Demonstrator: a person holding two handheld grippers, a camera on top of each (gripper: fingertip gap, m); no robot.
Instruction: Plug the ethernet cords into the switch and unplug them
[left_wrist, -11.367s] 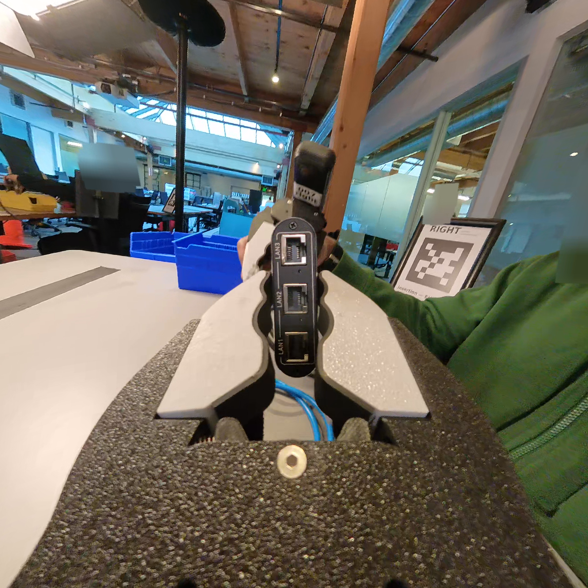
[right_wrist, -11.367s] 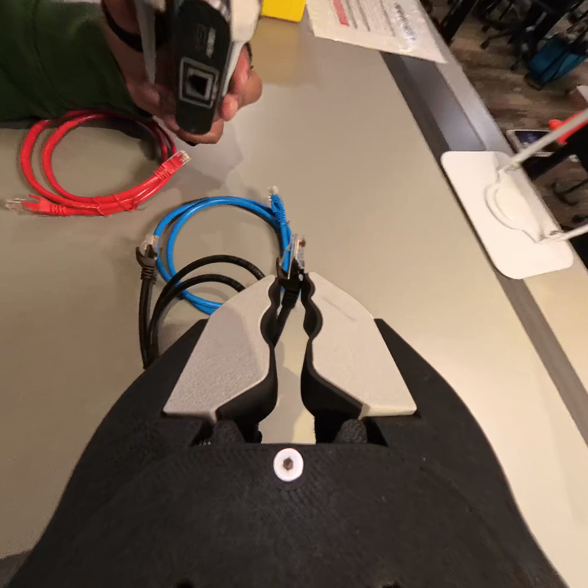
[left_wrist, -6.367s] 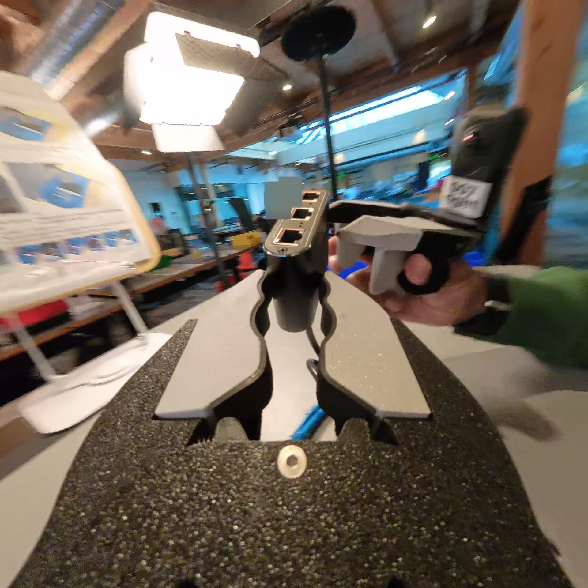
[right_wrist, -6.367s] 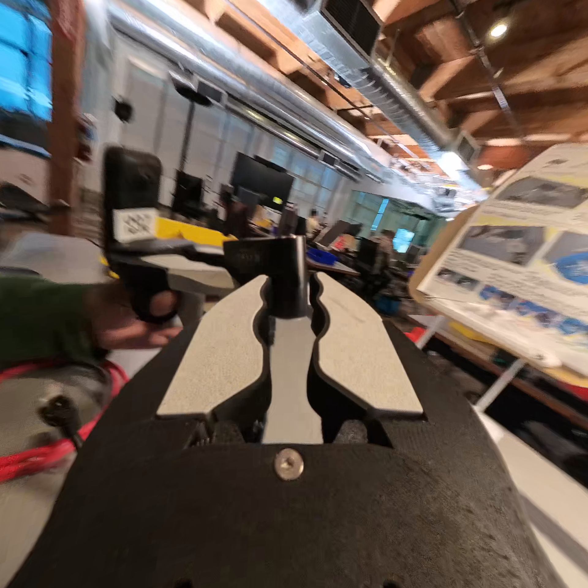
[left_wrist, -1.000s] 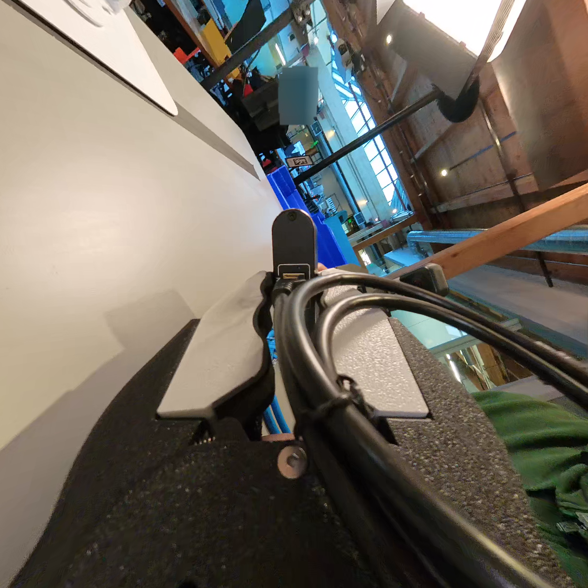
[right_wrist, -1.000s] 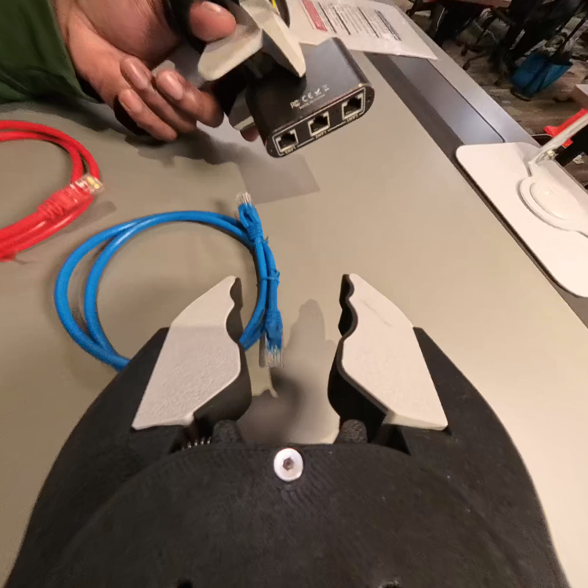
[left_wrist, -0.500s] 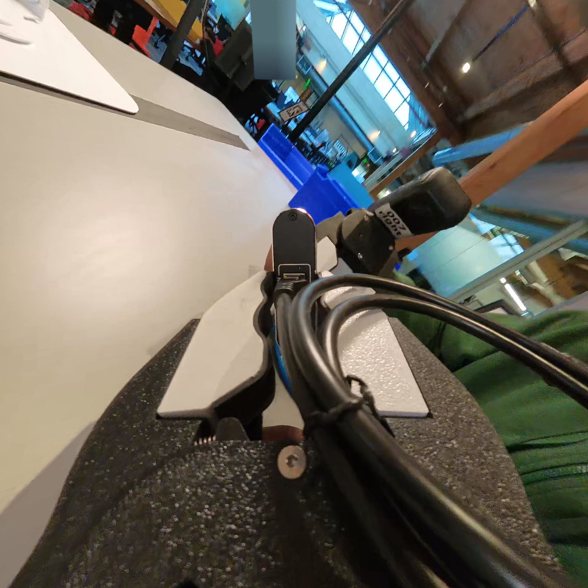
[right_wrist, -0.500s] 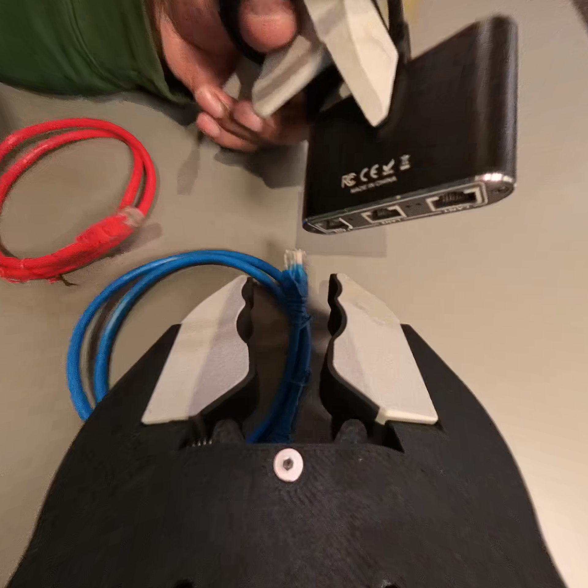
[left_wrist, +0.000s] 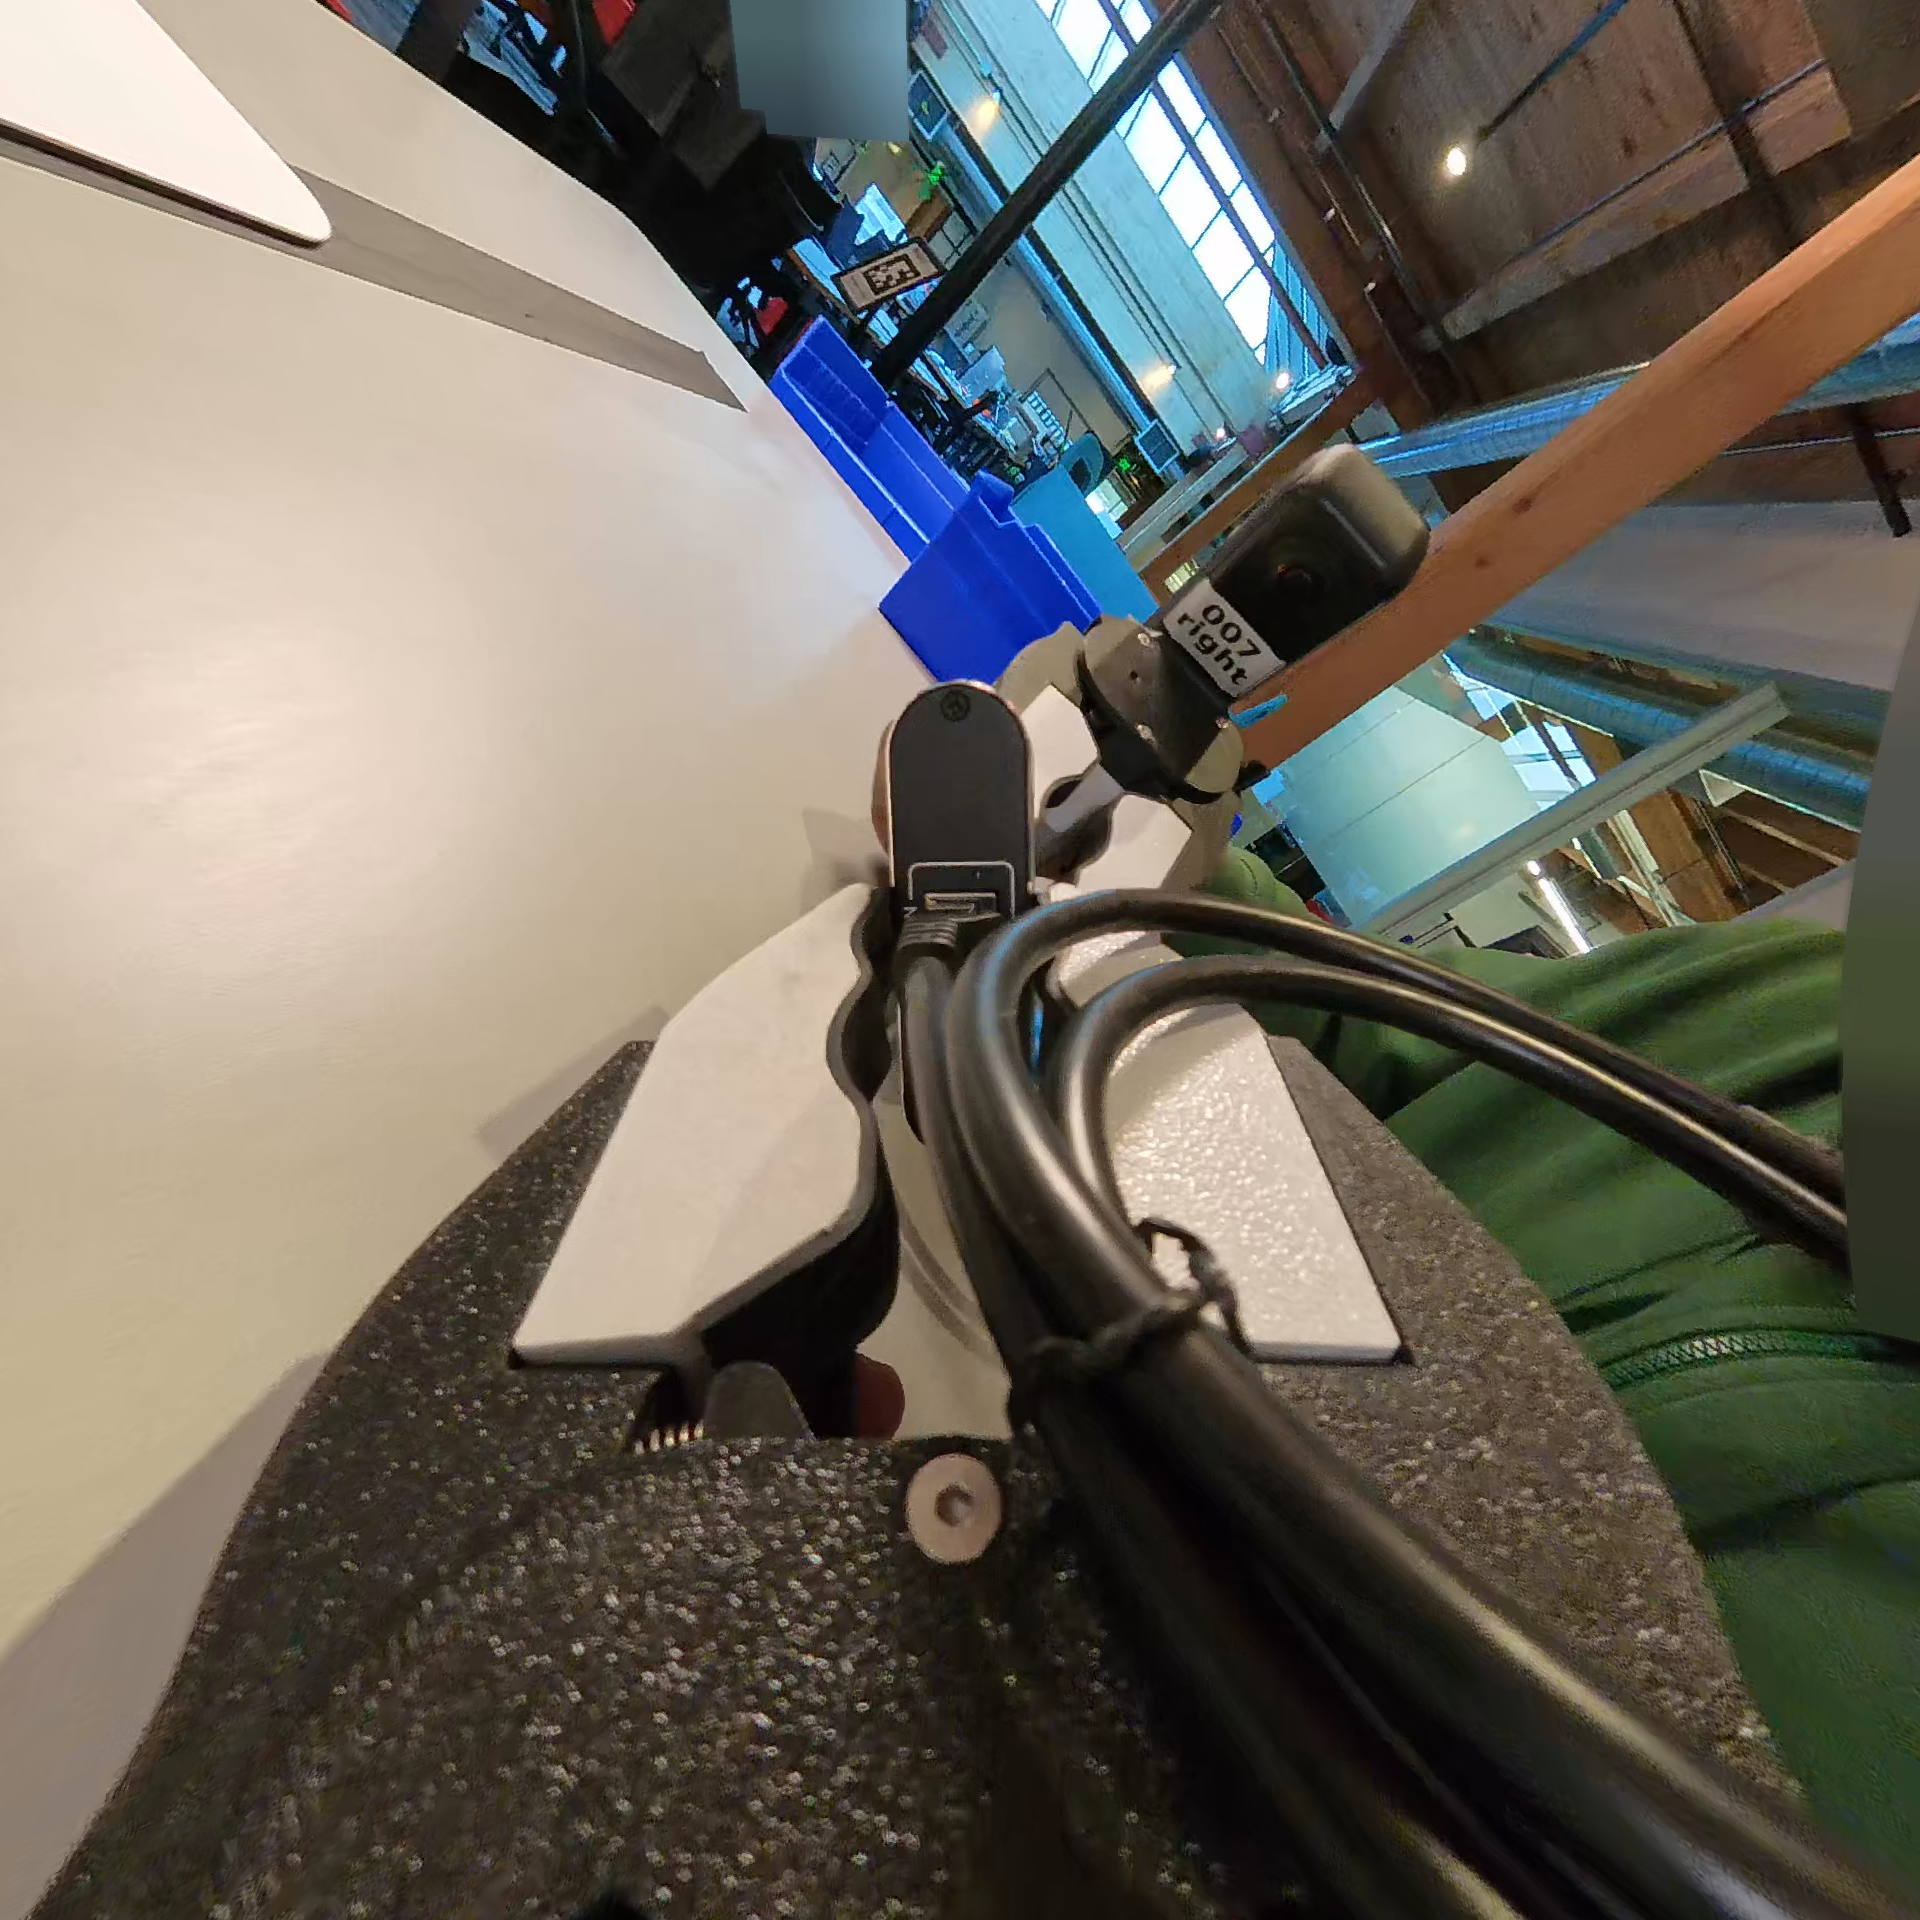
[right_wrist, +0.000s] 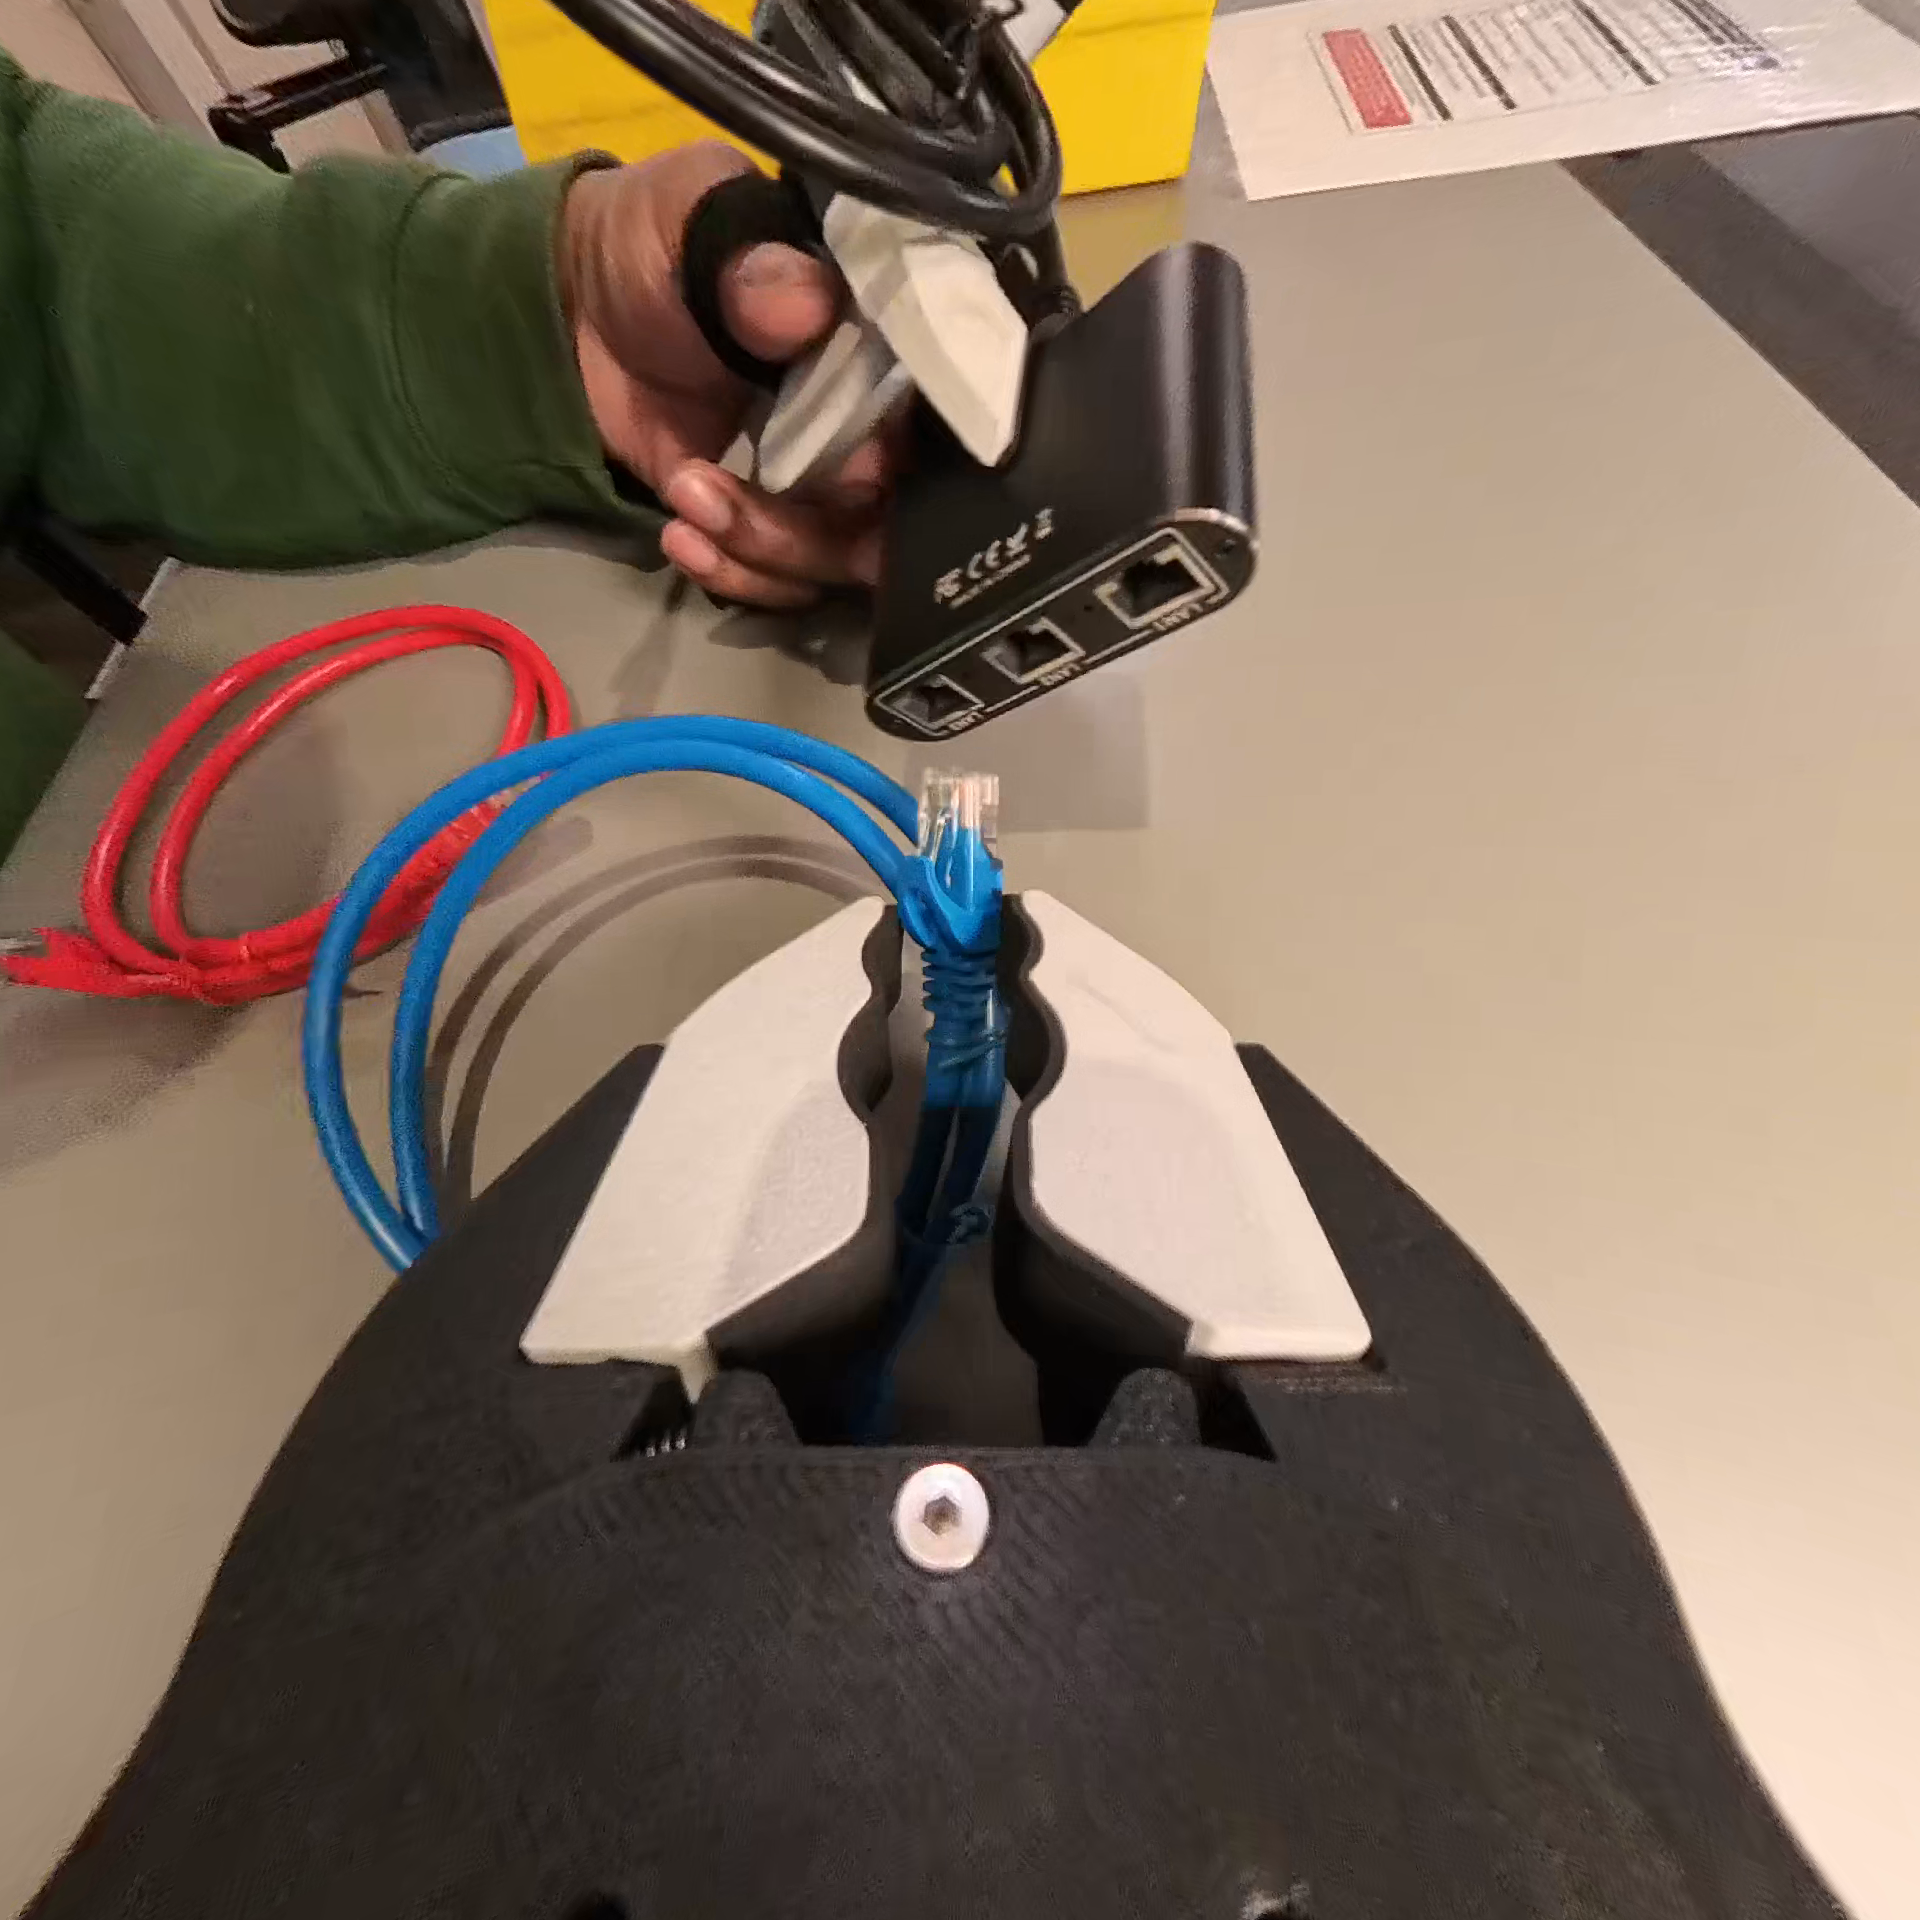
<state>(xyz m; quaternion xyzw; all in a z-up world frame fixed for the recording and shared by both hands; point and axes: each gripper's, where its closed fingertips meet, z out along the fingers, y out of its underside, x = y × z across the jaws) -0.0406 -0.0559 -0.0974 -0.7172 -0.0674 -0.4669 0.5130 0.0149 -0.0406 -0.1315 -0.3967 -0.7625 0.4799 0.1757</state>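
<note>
While the switch (right_wrist: 1081, 488) hangs above the worktop (right_wrist: 1507, 831) with its row of three empty ports tilted toward the camera, the blue cord (right_wrist: 623, 769) waits just below and in front of it, apart from it. The right gripper (right_wrist: 961, 914) has its fingers (right_wrist: 769, 1122) narrowed onto the blue cord's boot, both clear plugs poking up past the tips, so two ends are bundled together. The left gripper (right_wrist: 935, 353) clamps the switch's far end, and a black cord (left_wrist: 1195, 1122) is already seated in the port on that opposite face, its loops draped over the left fingers (left_wrist: 748, 1132).

For a clean insertion, my judgement is that the leading plug should be squared to one port, the latch tab turned to the port's notch, and pushed straight along the port's axis; the second plug riding beside it may foul the switch's face or a neighbouring port. A red cord (right_wrist: 312, 790) lies coiled on the worktop to the left, untouched.
</note>
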